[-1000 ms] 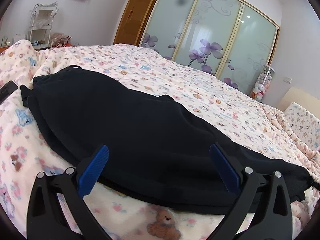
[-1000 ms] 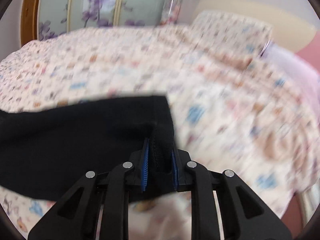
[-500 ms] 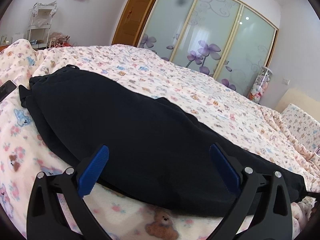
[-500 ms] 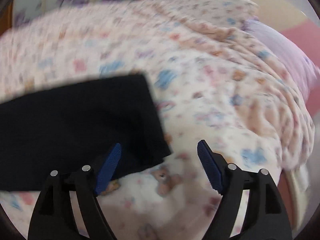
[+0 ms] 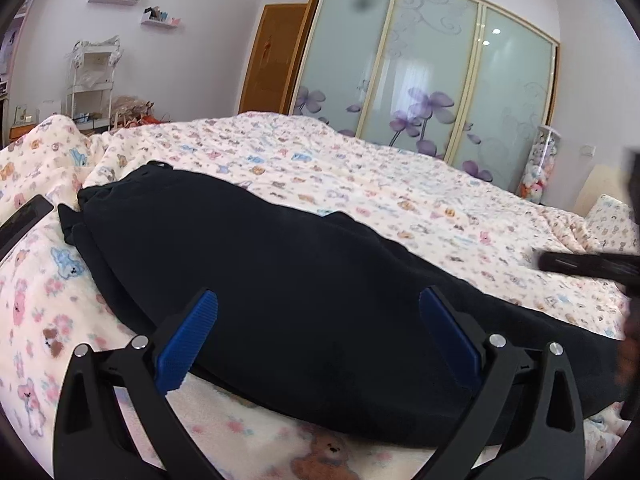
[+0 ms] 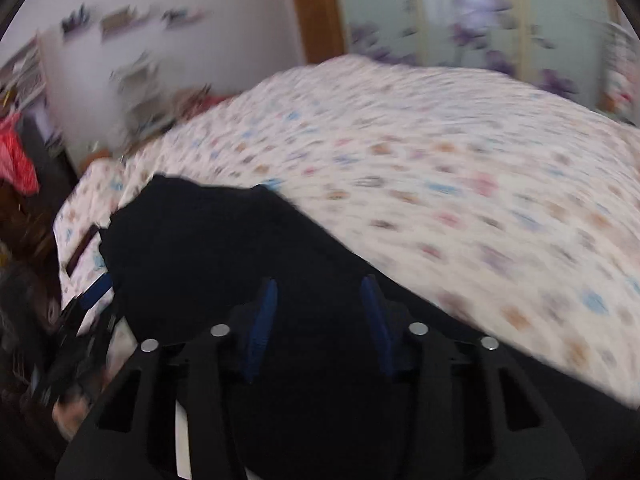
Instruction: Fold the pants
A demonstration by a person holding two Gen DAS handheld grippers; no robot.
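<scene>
Black plastic arms tipped with ribbed blue pads frame the left wrist view, where the left gripper (image 5: 318, 332) is spread wide, its pads well apart over the near edge of the black soft-knit pants (image 5: 280, 280). Nothing sits between the pads but the dark cloth lying beneath them. The pants lie lengthwise across a fleecy cream blanket printed with teddy bears and pastel flowers (image 5: 380, 168), forming a long, rounded, matte mound that narrows toward the right and bunches into small folds at the far left end. A flat black phone-like slab (image 5: 24, 218) rests on the blanket just beside that bunched end. At the right edge a blurred black bar cuts in above the cloth; what it is cannot be told.

In the motion-blurred right wrist view, the right gripper (image 6: 320, 328) hovers over the same dark fabric (image 6: 224, 248), its blue pads parted with a clear gap between them; whether they touch the cloth cannot be told.

Beyond the bed stand frosted-glass sliding wardrobe doors with purple flower motifs and gold frames (image 5: 424, 72), a brown wooden door (image 5: 276, 56), and a white wire shelf rack (image 5: 92, 80) against the pale wall.
</scene>
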